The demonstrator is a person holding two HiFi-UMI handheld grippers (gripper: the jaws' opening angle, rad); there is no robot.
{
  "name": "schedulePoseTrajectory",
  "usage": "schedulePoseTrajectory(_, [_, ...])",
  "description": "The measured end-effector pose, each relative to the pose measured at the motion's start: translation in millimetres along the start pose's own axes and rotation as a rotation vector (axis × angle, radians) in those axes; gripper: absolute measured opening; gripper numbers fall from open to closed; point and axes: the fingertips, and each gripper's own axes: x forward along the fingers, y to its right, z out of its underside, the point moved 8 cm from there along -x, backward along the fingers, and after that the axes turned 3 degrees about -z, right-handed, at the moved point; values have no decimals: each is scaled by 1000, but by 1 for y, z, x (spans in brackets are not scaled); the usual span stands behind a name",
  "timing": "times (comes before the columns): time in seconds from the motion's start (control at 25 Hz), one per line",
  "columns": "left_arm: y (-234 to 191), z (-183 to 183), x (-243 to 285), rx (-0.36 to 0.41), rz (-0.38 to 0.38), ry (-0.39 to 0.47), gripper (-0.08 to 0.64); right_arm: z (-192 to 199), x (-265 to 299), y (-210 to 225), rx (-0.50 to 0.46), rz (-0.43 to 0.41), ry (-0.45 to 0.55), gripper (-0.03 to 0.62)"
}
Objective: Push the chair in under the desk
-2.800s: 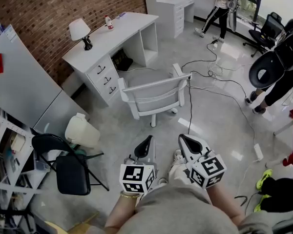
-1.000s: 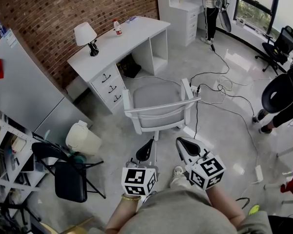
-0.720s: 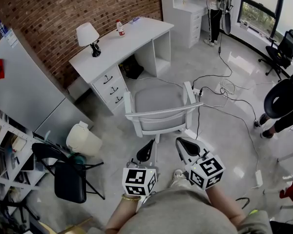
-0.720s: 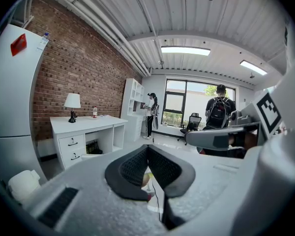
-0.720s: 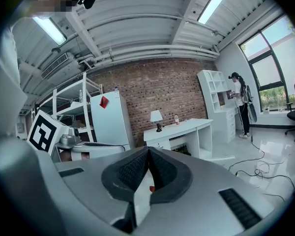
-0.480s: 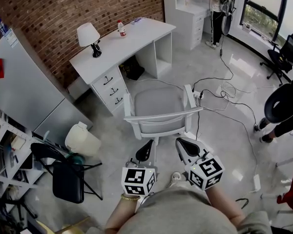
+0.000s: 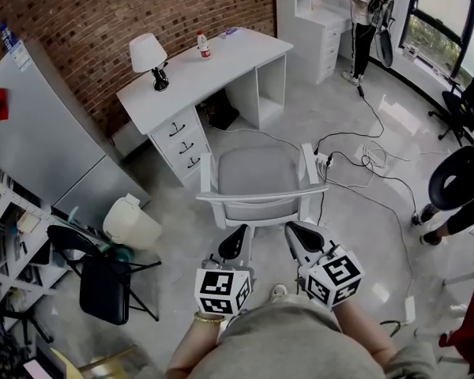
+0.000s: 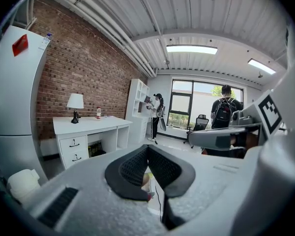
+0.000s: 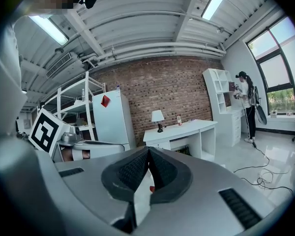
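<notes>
White surface (image 7: 213, 65) against brick wall (image 7: 103, 14); drawers at its left, knee gap at right. White chair (image 7: 257, 172) on floor (image 7: 355, 212), out in front of that gap, not under surface. Backrest toward us, seat toward surface. We see left claw (image 7: 235, 240) and right claw (image 7: 302, 238) side by side just behind backrest. Both pairs of jaws fully together, nothing gripped. Contact with backrest we cannot confirm. Lamp (image 7: 148, 54) and bottle (image 7: 204, 46) stand on surface.
</notes>
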Motion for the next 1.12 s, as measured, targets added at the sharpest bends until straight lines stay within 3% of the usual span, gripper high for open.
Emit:
schedulePoseTrajectory(0.56, [4, 2, 37, -35, -63, 3, 9, -3, 10, 44, -53, -35, -26, 8])
schedulePoseTrajectory(1.12, [8, -1, 57, -9, -120, -19, 11, -6, 19, 75, -71, -51, -46, 8])
